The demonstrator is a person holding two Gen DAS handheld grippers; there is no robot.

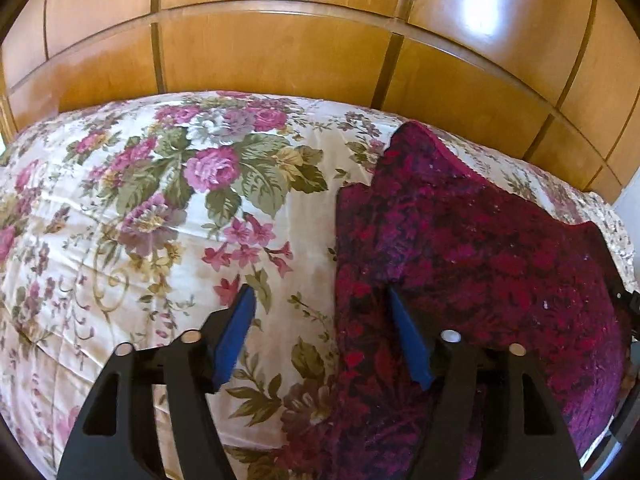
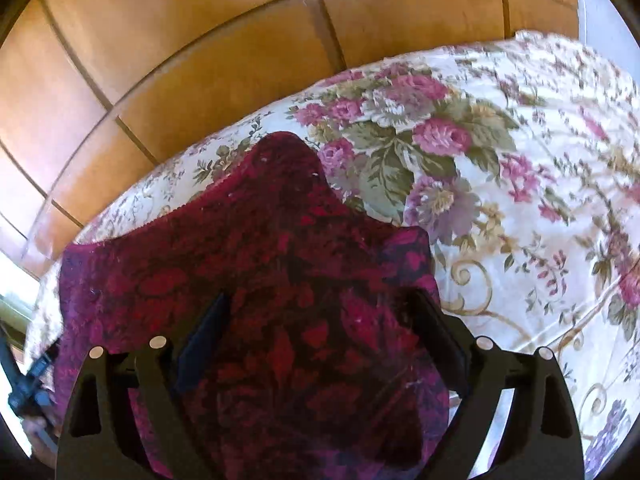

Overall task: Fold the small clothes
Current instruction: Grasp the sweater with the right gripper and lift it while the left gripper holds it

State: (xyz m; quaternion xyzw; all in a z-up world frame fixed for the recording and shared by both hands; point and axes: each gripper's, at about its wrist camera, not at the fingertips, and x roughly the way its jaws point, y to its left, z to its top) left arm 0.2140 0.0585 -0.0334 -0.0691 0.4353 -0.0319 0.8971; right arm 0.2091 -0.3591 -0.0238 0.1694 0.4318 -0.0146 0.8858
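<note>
- Crimson-and-purple fuzzy knit: the garment point(image 1: 480, 264) is spread on a glossy floral quilt point(image 1: 160, 200), its rounded end pointing far toward the wooden panelling point(image 1: 280, 52).
- The left gripper point(image 1: 320, 308) is seen released, straddling the garment's left edge.
- The right gripper point(image 2: 320, 312) is spread wide over the knit, nothing pinched.

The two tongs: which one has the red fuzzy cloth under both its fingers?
The right tongs: the red cloth lies under both fingers. The left tongs straddle its edge, one finger over the flowery bedspread.
</note>
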